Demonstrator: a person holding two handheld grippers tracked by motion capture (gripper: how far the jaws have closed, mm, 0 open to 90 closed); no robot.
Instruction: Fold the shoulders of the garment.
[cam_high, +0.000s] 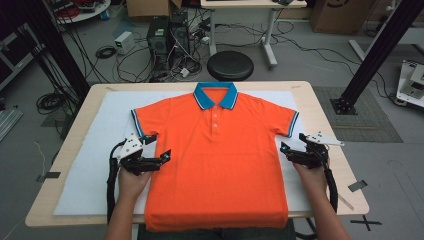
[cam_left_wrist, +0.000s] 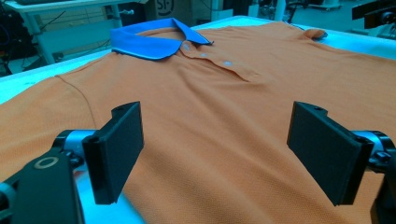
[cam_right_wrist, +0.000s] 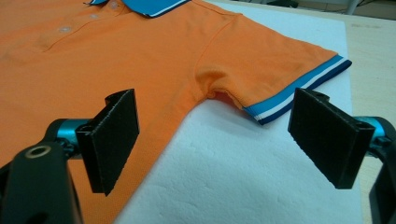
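Observation:
An orange polo shirt (cam_high: 215, 155) with a blue collar (cam_high: 216, 92) lies flat, front up, on a white foam sheet (cam_high: 95, 165), its hem hanging over the table's near edge. My left gripper (cam_high: 159, 146) is open at the shirt's left side, just below the sleeve. In the left gripper view its jaws (cam_left_wrist: 223, 154) stand wide apart over the orange cloth (cam_left_wrist: 210, 93). My right gripper (cam_high: 294, 142) is open at the shirt's right side. In the right gripper view it (cam_right_wrist: 219, 140) straddles the side seam below the armpit and the blue-striped sleeve (cam_right_wrist: 280, 74). Neither holds anything.
The foam sheet (cam_right_wrist: 233, 172) covers most of the wooden table (cam_high: 325, 110). Beyond the far edge stand a black round stool (cam_high: 230, 65), computer towers (cam_high: 167, 37) with loose cables, and a white desk. Black frame posts (cam_high: 380, 50) rise at both sides.

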